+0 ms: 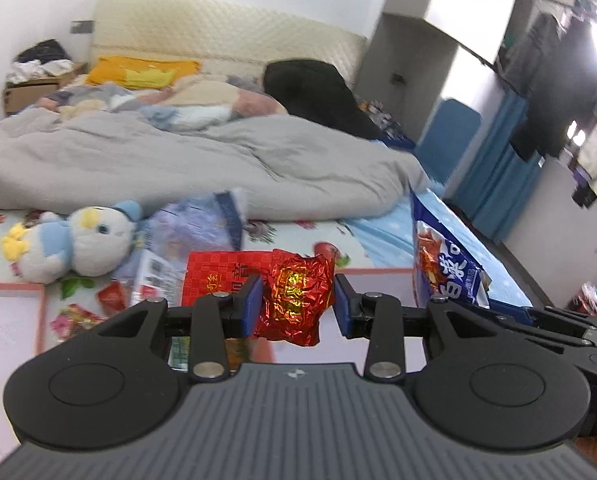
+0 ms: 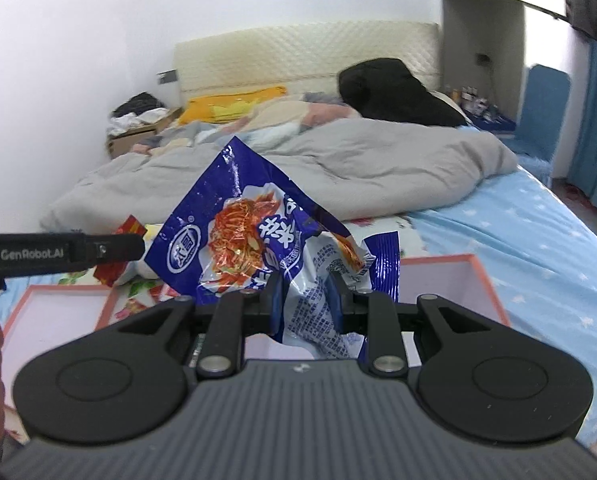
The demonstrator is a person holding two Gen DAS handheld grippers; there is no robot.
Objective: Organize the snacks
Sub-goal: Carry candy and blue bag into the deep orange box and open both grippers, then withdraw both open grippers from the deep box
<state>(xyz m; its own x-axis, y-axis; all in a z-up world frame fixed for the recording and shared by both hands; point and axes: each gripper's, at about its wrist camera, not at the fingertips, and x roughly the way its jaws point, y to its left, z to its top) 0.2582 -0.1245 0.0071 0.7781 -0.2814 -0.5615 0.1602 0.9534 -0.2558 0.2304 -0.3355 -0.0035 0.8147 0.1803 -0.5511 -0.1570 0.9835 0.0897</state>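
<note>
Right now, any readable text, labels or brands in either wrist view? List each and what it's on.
"GenRobot.AI": white letters on the side of the left claw, seen from the right wrist view.
Large white Chinese characters on the blue snack bag held in the right claw: too warped to read; small print and round logo blurred.
Gold characters on the red foil snack in the left claw: unreadable.
Gold characters on the red packet behind it: partly hidden, unreadable.

Left gripper (image 1: 298,304) and right gripper (image 2: 304,298) side by side, angled down, each clamped on a load.
</note>
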